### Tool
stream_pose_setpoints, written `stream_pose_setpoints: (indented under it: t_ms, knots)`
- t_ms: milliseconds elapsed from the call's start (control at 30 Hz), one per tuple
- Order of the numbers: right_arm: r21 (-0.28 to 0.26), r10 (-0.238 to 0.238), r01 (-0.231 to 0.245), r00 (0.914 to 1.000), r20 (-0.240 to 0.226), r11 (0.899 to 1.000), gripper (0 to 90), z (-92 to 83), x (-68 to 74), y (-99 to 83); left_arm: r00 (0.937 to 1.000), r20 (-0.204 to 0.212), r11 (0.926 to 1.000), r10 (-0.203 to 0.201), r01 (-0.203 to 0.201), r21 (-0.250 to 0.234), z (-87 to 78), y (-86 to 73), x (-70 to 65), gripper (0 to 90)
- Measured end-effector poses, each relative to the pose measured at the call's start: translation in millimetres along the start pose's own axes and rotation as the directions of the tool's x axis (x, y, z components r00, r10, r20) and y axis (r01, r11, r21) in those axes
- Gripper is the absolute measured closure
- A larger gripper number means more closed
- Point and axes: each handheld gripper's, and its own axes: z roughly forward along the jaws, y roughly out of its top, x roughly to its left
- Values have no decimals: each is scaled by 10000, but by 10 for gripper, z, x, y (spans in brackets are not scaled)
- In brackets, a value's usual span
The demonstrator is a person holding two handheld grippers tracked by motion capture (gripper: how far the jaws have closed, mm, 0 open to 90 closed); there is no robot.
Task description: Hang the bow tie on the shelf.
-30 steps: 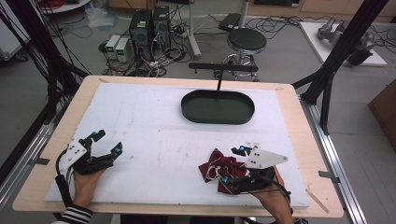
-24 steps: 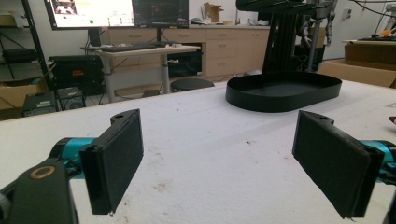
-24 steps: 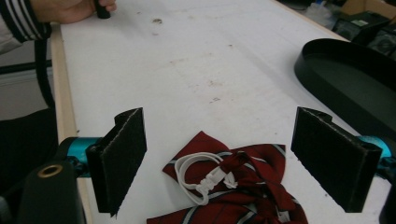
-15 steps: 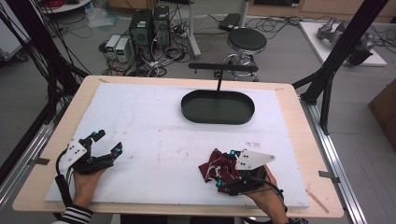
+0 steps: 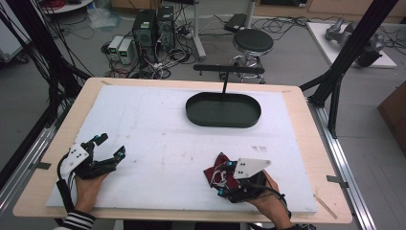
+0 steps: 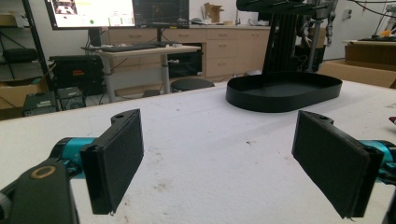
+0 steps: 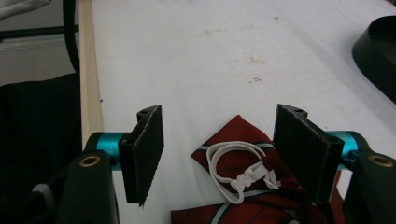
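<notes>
now right claw [image 7: 218,154] closing, jaws not yet pressing red striped tie [image 7: 243,135]; left claw [image 6: 219,163] open, empty.

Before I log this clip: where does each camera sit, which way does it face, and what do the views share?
High view: above the person's side, looking forward and down on the white table; both hands show.
Left gripper view: on the left gripper, looking level across the table at the black tray; its open jaws show.
Right gripper view: on the right gripper, looking down on the red striped cloth; its jaws straddle it.
All three share the tray.
</notes>
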Motion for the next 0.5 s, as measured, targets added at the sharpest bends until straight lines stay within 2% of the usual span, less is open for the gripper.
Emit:
stream_pose_setpoints:
  t_ms: [267, 500]
  knots:
    - [619, -159, 182, 9992, -380, 9979, 425, 121, -2, -10, 10000, 1, 10000, 0, 0, -2, 0, 0, 0, 168]
    - [1574, -304, 369, 9986, -434, 9868, 475, 234, -12, -9, 10000, 3, 10000, 1, -1, 4, 0, 0, 1, 169]
